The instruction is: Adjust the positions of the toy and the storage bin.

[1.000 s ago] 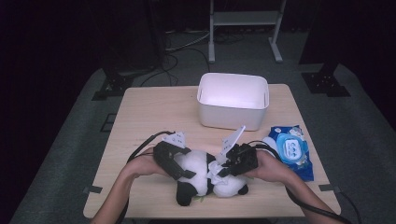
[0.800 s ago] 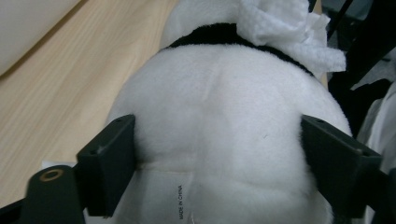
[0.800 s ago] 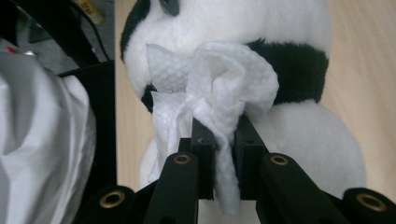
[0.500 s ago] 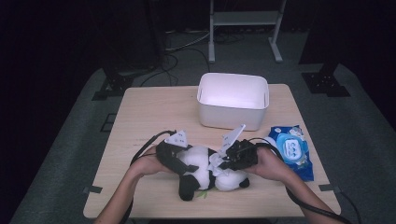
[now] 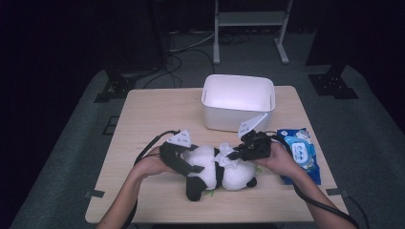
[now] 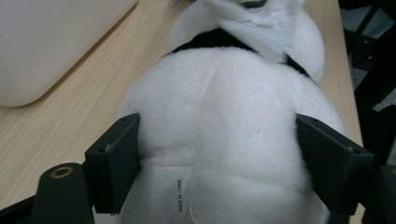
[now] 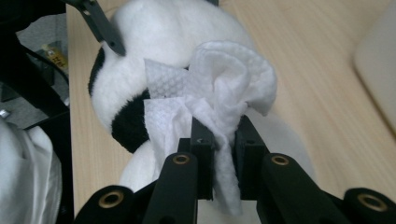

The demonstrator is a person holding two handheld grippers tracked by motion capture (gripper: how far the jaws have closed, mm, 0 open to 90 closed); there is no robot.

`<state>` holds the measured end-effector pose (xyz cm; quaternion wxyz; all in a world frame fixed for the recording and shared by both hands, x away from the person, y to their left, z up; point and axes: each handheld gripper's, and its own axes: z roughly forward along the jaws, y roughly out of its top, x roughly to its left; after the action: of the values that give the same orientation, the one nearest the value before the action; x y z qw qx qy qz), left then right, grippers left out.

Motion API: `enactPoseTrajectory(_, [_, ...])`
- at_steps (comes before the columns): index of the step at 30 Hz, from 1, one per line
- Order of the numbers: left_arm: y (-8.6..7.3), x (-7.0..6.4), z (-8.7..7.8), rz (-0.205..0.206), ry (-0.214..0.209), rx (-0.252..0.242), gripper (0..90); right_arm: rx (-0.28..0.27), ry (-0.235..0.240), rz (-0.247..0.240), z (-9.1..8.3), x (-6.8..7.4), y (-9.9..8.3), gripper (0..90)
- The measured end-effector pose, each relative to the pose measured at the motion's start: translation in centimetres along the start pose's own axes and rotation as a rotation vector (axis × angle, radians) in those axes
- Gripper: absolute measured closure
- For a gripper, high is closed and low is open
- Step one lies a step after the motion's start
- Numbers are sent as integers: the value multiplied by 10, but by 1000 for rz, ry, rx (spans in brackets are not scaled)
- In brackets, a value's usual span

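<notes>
A black and white plush panda (image 5: 217, 171) lies on its side on the wooden table (image 5: 153, 119), near the front edge. My left gripper (image 5: 184, 160) is shut on the panda's white body (image 6: 219, 140), one jaw pressing each flank. My right gripper (image 5: 237, 153) is shut on a crumpled white wipe (image 7: 219, 102) and holds it against the panda's head (image 7: 140, 93). The wipe (image 5: 224, 155) shows as a white wad on top of the toy in the high view.
A white plastic bin (image 5: 238, 101) stands behind the panda at the table's back middle. A blue pack of wipes (image 5: 298, 152) lies at the right edge beside my right hand. The bin's wall (image 6: 51, 42) is close on the left gripper view's left.
Both grippers and the panda have shifted slightly away from the front edge. The right gripper with the wipe has slid along the panda's head.
</notes>
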<state>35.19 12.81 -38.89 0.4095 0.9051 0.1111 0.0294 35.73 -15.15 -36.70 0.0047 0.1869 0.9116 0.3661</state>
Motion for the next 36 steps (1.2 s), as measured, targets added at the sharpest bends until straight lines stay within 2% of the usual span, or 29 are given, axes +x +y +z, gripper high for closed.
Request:
enactPoseTrajectory(2, [-1,-3,-3,-12,-5,-2,168,3,10,-3,5,0,-1,802])
enactPoseTrajectory(4, [-4,-5,-6,-15,1,-23,147,2,22,-12,6,2,-2,802])
enactPoseTrajectory(5, [-5,-7,-7,-29,-3,-33,135,4,23,-8,6,4,-3,802])
enactPoseTrajectory(7, [-8,-11,-9,-28,3,-36,119,12,38,-16,5,5,-5,801])
enactPoseTrajectory(11, [-14,-15,-9,-51,14,-26,84,45,70,-43,2,16,-8,800])
enactPoseTrajectory(13, [-19,-16,-8,-51,7,-37,83,58,66,-58,1,22,-7,798])
enactPoseTrajectory(15, [-23,-15,-7,-67,2,-42,83,50,62,-83,2,27,-4,792])
enactPoseTrajectory(18, [-26,-16,-6,-81,-4,-44,84,18,98,-102,7,34,-1,788])
enactPoseTrajectory(21, [-28,-17,-7,-84,-1,-35,89,27,90,-140,14,43,1,788])
enactPoseTrajectory(25, [-32,-18,-8,-101,2,-36,89,15,67,-149,3,44,-6,782])
enactPoseTrajectory(30, [-31,-18,-8,-102,5,-34,88,-18,12,-103,-21,39,-31,775])
enactPoseTrajectory(33, [-32,-18,-8,-104,5,-38,88,-40,-11,-50,-32,34,-52,775])
enactPoseTrajectory(36, [-31,-19,-8,-105,6,-38,88,-60,-13,11,-37,28,-75,775])
